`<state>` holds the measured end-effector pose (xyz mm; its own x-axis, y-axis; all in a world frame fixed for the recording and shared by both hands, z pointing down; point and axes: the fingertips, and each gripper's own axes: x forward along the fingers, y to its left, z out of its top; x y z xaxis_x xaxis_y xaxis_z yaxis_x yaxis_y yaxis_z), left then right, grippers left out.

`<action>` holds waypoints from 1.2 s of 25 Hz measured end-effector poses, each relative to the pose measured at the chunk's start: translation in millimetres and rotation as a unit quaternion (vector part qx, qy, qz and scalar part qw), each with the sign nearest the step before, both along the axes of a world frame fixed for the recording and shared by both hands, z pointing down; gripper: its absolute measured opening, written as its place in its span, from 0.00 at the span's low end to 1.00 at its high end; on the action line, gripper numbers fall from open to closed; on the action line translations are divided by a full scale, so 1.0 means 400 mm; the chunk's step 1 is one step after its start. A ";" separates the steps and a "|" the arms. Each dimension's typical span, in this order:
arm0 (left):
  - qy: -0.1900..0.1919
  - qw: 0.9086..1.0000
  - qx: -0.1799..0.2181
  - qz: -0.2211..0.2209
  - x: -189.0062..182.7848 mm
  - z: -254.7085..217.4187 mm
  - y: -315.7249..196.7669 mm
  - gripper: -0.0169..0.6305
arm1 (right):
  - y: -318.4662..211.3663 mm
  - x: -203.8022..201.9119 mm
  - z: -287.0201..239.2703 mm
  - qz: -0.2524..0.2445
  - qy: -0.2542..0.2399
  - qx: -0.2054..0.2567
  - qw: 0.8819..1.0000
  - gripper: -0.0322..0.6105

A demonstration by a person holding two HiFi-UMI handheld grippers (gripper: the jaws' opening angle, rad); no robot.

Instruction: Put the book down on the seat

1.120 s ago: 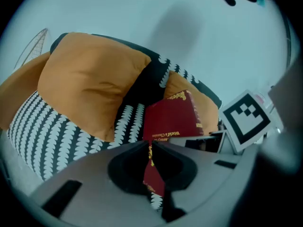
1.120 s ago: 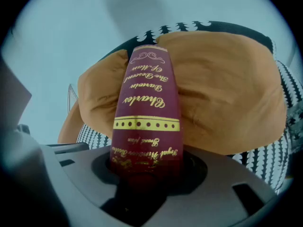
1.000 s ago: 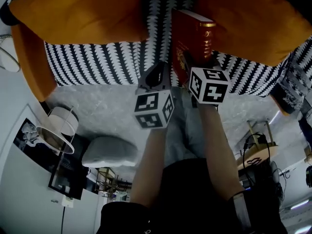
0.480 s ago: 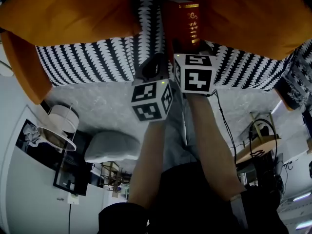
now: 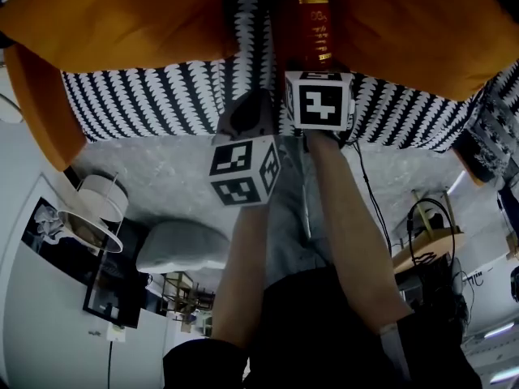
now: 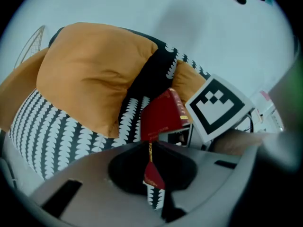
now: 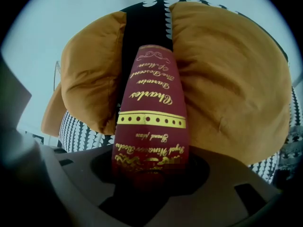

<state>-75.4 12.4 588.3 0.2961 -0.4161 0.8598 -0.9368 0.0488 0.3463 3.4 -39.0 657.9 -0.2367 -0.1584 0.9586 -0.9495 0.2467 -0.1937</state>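
Left gripper (image 6: 152,181): jaws pressed together, nothing pinched; it hangs just left of the right gripper, before the seat's front edge
Right gripper (image 7: 147,176): jaws clamped on the lower end of the book
Left orange cushion (image 5: 122,14): lies on the seat, left of the book
Red book with gold lettering (image 5: 313,31): upright, spine toward the right gripper's camera, in the gap between both cushions; contact with the seat cannot be told
Right orange cushion (image 5: 418,31): just right of the book
Black-and-white patterned seat (image 5: 146,104): under both cushions

Book (image 7: 150,122): smooth cover w/ shiny gilt print; cushions (image 7: 232,89), seat (image 5: 146,104): matt cloth
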 end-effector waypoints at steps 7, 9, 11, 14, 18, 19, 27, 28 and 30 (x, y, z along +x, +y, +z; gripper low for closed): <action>0.000 1.000 0.027 -0.014 -0.036 -0.085 -0.036 0.07 | -0.017 0.016 -0.009 -0.008 -0.014 -0.019 1.000 0.51; -0.003 1.000 0.027 -0.013 -0.045 -0.076 -0.034 0.07 | -0.015 0.015 0.007 -0.003 -0.022 -0.021 1.000 0.55; -0.006 1.000 0.027 -0.010 -0.050 -0.083 -0.026 0.07 | -0.006 0.013 -0.004 0.002 -0.032 -0.019 0.999 0.56; -0.012 0.999 0.029 -0.007 -0.048 -0.105 -0.018 0.07 | 0.012 0.017 -0.036 -0.011 -0.033 -0.013 0.999 0.57; -0.010 0.999 0.039 0.003 -0.032 -0.130 -0.027 0.07 | 0.009 0.029 -0.077 -0.033 -0.030 0.015 0.999 0.57; -0.010 0.999 0.041 0.007 -0.028 -0.138 -0.026 0.07 | 0.008 0.034 -0.092 -0.034 -0.031 0.021 0.999 0.57; -0.034 0.998 0.047 0.025 -0.041 -0.169 0.003 0.07 | -0.015 0.061 -0.211 -0.032 -0.057 0.069 0.996 0.57; -0.042 0.998 0.047 0.023 -0.064 -0.175 0.009 0.07 | -0.016 0.050 -0.228 -0.035 -0.060 0.076 0.995 0.56; -0.048 0.998 0.050 0.011 -0.102 -0.188 0.018 0.07 | -0.021 0.037 -0.261 -0.039 -0.066 0.095 0.992 0.50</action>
<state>-116.1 19.5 512.9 0.2250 -0.4956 0.8389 -0.9663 -0.0032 0.2572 18.0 -47.2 553.3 -0.3775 -0.3094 0.8728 -0.8953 0.3628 -0.2586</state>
